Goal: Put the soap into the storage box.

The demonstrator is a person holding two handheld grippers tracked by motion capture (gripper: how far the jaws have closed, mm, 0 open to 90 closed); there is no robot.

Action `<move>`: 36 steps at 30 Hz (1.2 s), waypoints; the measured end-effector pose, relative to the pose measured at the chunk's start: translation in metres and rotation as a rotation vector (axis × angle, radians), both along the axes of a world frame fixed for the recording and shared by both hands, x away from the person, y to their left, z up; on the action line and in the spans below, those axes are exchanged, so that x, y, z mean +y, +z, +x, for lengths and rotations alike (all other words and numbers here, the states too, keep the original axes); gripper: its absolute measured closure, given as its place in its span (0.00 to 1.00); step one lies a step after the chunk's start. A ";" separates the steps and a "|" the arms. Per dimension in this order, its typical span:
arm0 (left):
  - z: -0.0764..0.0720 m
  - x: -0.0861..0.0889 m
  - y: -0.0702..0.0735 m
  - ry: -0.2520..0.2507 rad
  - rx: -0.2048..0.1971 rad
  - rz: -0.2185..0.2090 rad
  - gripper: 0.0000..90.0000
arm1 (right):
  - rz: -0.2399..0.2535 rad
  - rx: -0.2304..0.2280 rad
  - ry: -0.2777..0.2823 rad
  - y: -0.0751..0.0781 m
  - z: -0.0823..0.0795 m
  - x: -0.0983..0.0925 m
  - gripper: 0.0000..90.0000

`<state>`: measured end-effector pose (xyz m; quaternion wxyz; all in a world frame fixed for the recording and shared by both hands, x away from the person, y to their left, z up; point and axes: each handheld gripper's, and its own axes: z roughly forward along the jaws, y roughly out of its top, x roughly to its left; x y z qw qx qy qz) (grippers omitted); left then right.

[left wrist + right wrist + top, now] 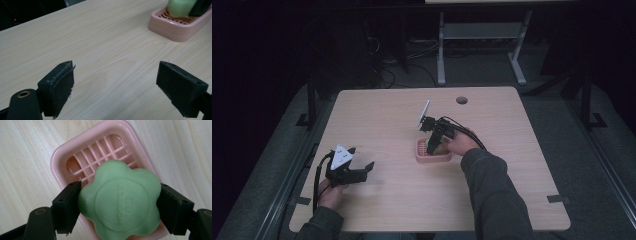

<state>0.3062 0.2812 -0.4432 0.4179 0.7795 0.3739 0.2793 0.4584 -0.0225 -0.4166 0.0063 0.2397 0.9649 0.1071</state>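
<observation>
From above, the right tongs [435,141] hold green soap over a pink soap dish [432,154] mid-surface. The left tongs [115,87] gape wide, idle, well apart. Up close, flower-shaped soap [120,201] is pinched by its curved edges; slick sides could let it slip.

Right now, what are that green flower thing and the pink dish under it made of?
The flower looks like a bar of soap: matte, waxy green, with letters pressed into its face. The dish seems moulded plastic: glossy pink, with a slatted drain grid inside. The right tool grips the soap with black pads that look like rubber or foam.
</observation>
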 end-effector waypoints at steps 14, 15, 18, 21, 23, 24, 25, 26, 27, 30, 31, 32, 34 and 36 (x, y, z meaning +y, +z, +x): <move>0.001 0.000 0.000 0.001 0.006 0.004 0.16 | 0.015 0.006 0.002 0.000 0.000 0.000 0.28; 0.001 0.000 0.000 0.001 0.006 0.005 0.16 | 0.018 0.009 0.000 0.001 -0.001 0.000 0.28; 0.001 0.000 0.000 -0.002 0.003 0.004 0.16 | 0.030 0.012 -0.006 0.001 0.000 -0.002 0.27; 0.001 -0.001 0.000 -0.004 0.003 0.005 0.16 | 0.043 0.010 -0.011 0.003 -0.001 -0.004 0.27; 0.000 -0.001 0.000 -0.006 0.002 0.008 0.16 | 0.049 0.011 -0.021 0.005 -0.002 -0.006 0.27; 0.000 -0.001 0.000 -0.007 0.002 0.008 0.16 | 0.056 0.011 -0.021 0.005 -0.002 -0.007 0.27; 0.000 -0.001 0.000 -0.006 0.004 0.007 0.16 | 0.062 0.009 -0.021 0.006 -0.002 -0.007 0.27; 0.000 -0.001 0.000 -0.007 0.005 0.007 0.16 | 0.061 0.005 -0.023 0.006 -0.003 -0.008 0.27; 0.000 -0.001 0.000 -0.007 0.005 0.007 0.16 | 0.063 0.001 -0.026 0.007 -0.004 -0.009 0.26; 0.000 0.000 0.000 -0.009 0.007 0.017 0.16 | 0.072 -0.004 -0.024 0.010 -0.005 -0.011 0.26; 0.000 0.000 0.001 -0.007 0.004 0.017 0.16 | 0.077 -0.006 -0.027 0.011 -0.006 -0.013 0.26; 0.000 0.000 0.001 -0.008 0.004 0.016 0.16 | 0.077 -0.008 -0.027 0.012 -0.007 -0.014 0.27; 0.000 0.000 0.001 -0.007 0.001 0.017 0.16 | 0.081 -0.010 -0.029 0.014 -0.008 -0.015 0.27; 0.000 -0.001 0.000 -0.008 0.004 0.012 0.16 | 0.087 -0.014 -0.027 0.016 -0.009 -0.017 0.27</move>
